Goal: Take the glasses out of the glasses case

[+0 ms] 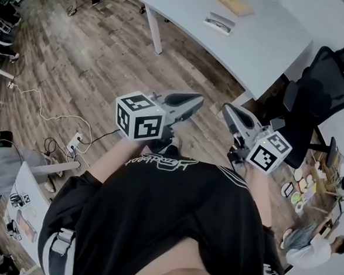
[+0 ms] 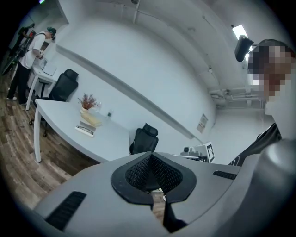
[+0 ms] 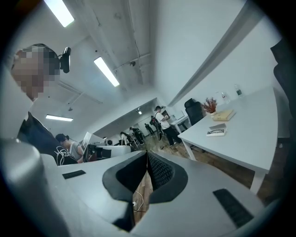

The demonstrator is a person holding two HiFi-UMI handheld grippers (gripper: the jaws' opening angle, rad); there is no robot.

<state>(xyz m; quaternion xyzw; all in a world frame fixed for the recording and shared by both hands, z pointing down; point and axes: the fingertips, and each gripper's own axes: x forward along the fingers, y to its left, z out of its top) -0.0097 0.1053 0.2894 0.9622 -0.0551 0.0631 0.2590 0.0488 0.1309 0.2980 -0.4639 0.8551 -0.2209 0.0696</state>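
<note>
Wood-plank floor [image 1: 95, 58] separates the person from the white table [image 1: 266, 49], where the glasses case [image 1: 220, 23] lies beside a tan box [image 1: 235, 2], well apart from both grippers. The left gripper [image 1: 197, 99] and right gripper [image 1: 227, 109] each have their jaws pressed together on nothing. A black office chair [image 1: 322, 86] stands at the table's right.

A white table [image 1: 266, 52] stands on the brown wooden floor [image 1: 89, 57]; a black chair [image 1: 325, 86] is just beside it; a flat yellow thing [image 1: 235, 2], maybe a book, lies on the table; a thin white cord [image 1: 41, 110] runs across the floor to a plug box [image 1: 75, 142].
</note>
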